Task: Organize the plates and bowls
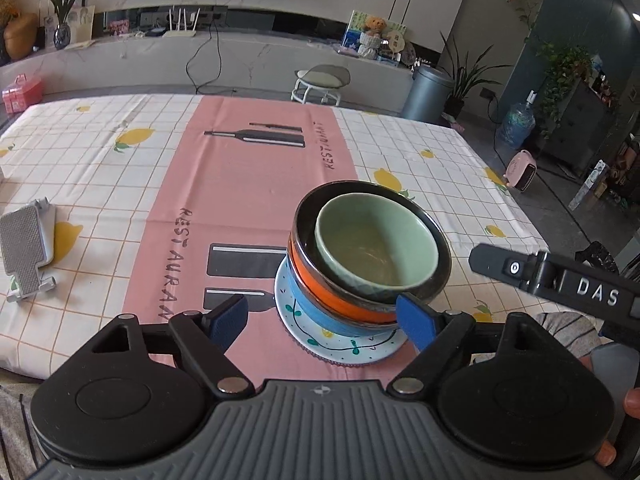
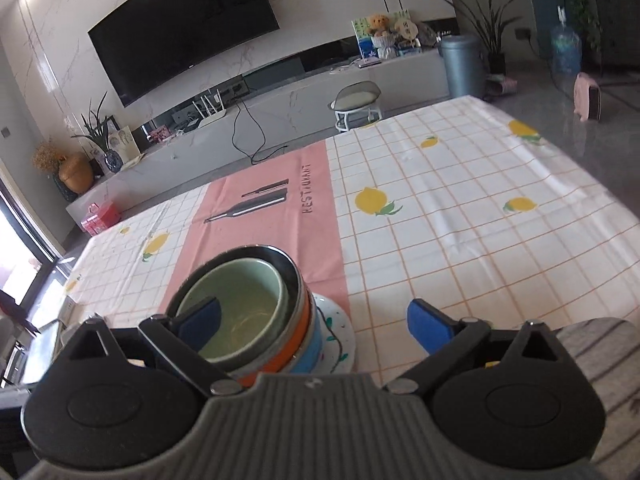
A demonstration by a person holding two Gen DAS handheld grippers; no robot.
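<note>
A stack stands on the pink runner: a white patterned plate [image 1: 340, 340] at the bottom, a blue bowl [image 1: 320, 310], an orange-and-black bowl [image 1: 340, 294], and a green bowl [image 1: 376, 240] nested on top, tilted. My left gripper [image 1: 320, 320] is open and empty, its fingers just in front of the stack. My right gripper [image 2: 316, 322] is open and empty, raised beside the stack; its left finger [image 2: 200, 320] hangs over the green bowl [image 2: 240, 312]. The plate [image 2: 340, 340] shows below.
A grey-and-white phone stand [image 1: 26, 248] lies at the table's left. The right gripper's black body [image 1: 560, 276] shows at right in the left wrist view. The lemon-check tablecloth [image 2: 460, 220] covers the table. A stool [image 1: 320, 84] stands beyond the far edge.
</note>
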